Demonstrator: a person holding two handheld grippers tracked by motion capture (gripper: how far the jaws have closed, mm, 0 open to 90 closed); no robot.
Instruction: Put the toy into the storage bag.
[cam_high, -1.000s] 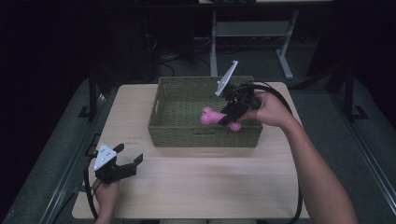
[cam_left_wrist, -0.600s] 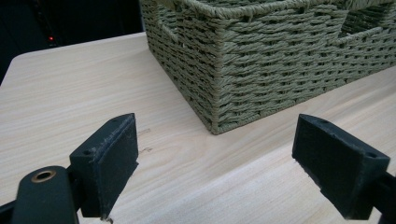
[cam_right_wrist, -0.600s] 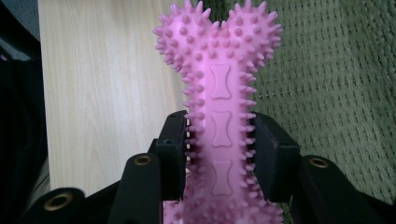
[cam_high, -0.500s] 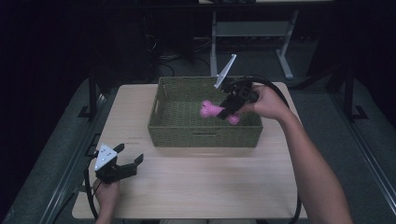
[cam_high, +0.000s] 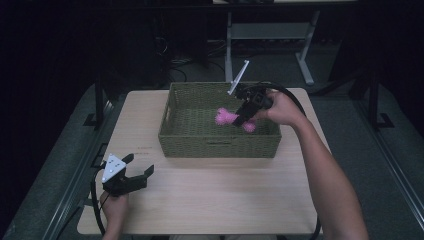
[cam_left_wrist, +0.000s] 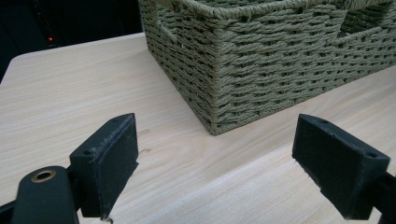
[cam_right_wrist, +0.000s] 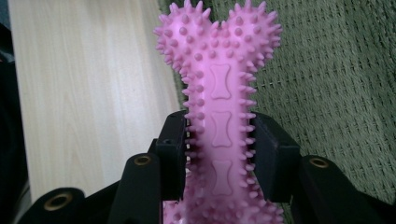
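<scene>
The right tongs are clenched on the shaft of a pink spiked bone toy, one black pad on each side of its narrow middle, with the knobbed head standing clear above the jaws in the right gripper view. In the high view the toy hangs inside the woven green basket, over its right half and seemingly just above the woven floor; whether it already touches the bottom I cannot tell. The step in hand looks like placing the toy into the basket, and it seems nearly done: the next move calls for lowering the last bit, letting the jaws spread so the spikes come free of the pads, then lifting straight up. The basket's right and far walls stand near the hand, so the way out is upward, not sideways, and the trailing cable should stay off the rim. The left tongs are released, jaws spread wide with nothing between them, resting low over the worktop near its front left corner, well apart from the basket, whose near corner faces them across open wood.
</scene>
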